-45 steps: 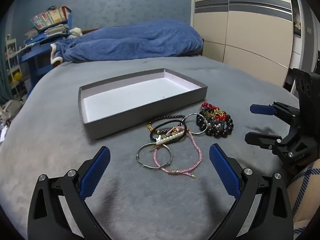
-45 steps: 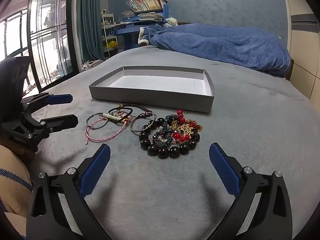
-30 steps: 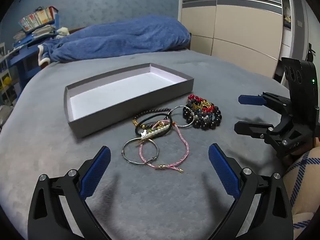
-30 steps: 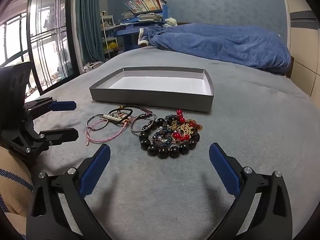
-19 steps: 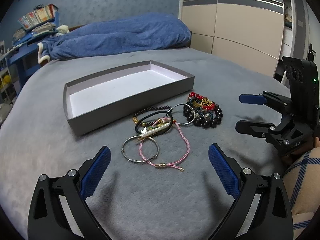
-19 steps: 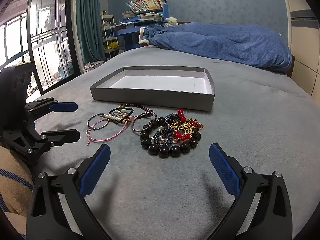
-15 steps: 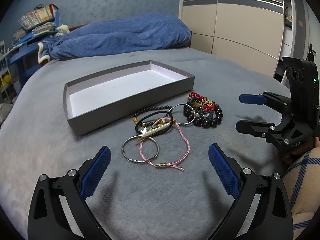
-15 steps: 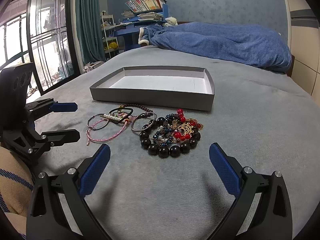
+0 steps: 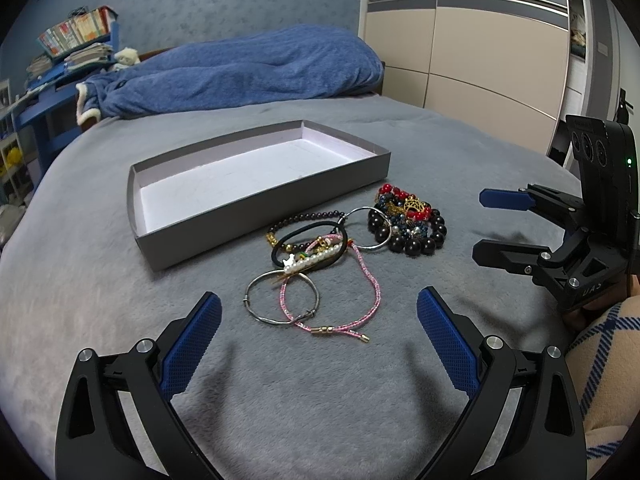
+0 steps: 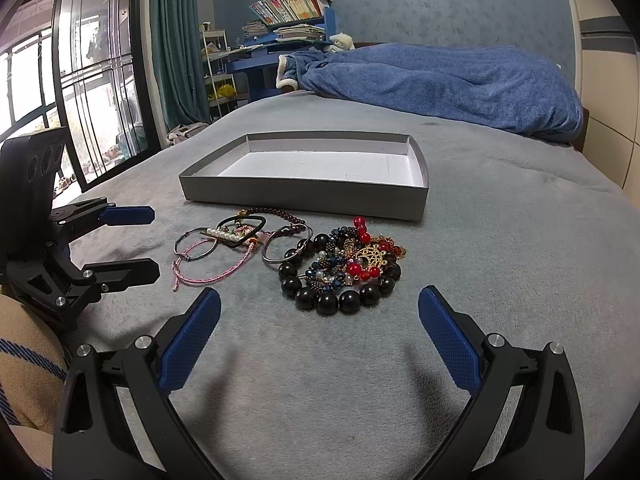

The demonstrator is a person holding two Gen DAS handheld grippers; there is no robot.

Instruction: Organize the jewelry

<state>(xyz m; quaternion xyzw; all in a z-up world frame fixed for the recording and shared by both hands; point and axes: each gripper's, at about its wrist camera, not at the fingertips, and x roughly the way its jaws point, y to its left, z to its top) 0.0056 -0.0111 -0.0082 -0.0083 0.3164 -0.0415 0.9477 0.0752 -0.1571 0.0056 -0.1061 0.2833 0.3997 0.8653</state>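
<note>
The jewelry pile [image 9: 344,248] lies on the grey blanket [image 9: 280,400], strung out alongside the long front wall of the empty grey tray [image 9: 256,204]. Both the left gripper [image 9: 318,340] and right gripper [image 10: 320,340] gape wide, holding nothing. Only the right view shows the window [image 10: 80,92].

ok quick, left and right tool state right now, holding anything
Left tool: open, holding nothing, above the grey blanket short of the pink cord bracelet.
Right tool: open, holding nothing, just short of the black bead bracelet.
</note>
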